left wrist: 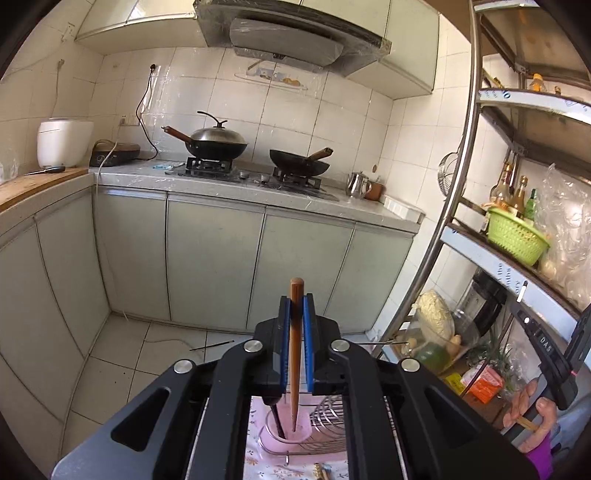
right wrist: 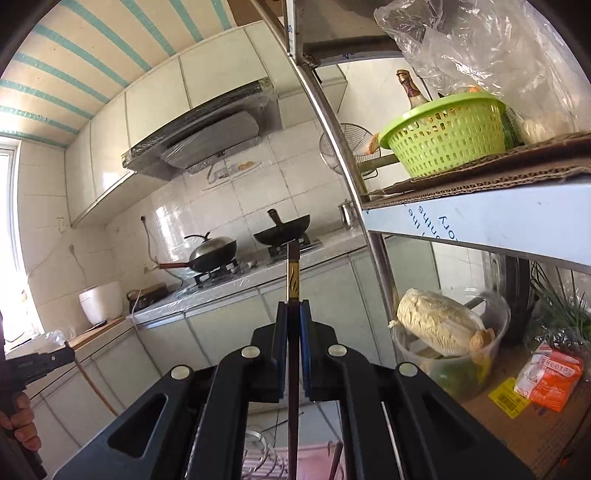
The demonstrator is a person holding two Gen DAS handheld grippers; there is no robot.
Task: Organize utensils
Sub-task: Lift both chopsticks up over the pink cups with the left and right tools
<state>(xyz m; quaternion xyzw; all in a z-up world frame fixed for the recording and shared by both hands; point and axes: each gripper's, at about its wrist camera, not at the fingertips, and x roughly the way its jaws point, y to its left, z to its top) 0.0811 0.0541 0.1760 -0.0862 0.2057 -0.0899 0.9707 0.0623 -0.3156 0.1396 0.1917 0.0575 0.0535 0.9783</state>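
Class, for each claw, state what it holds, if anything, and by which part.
Left claw: a brown wooden chopstick, gripped near its thick upper end. Right claw: a dark chopstick with a gold band, gripped just below the band.

A lidded wok (left wrist: 216,142) and an open black wok (left wrist: 299,162) sit side by side on the gas stove (left wrist: 251,175) under a plastic-wrapped range hood (left wrist: 291,35). A white rice cooker (left wrist: 62,142) stands at the left end of the bench (left wrist: 369,208), a steel kettle (left wrist: 357,184) at the right. On the metal shelf rack (right wrist: 480,221), a green basket (right wrist: 447,133) rests on cardboard, a clear bowl (right wrist: 450,354) of food below
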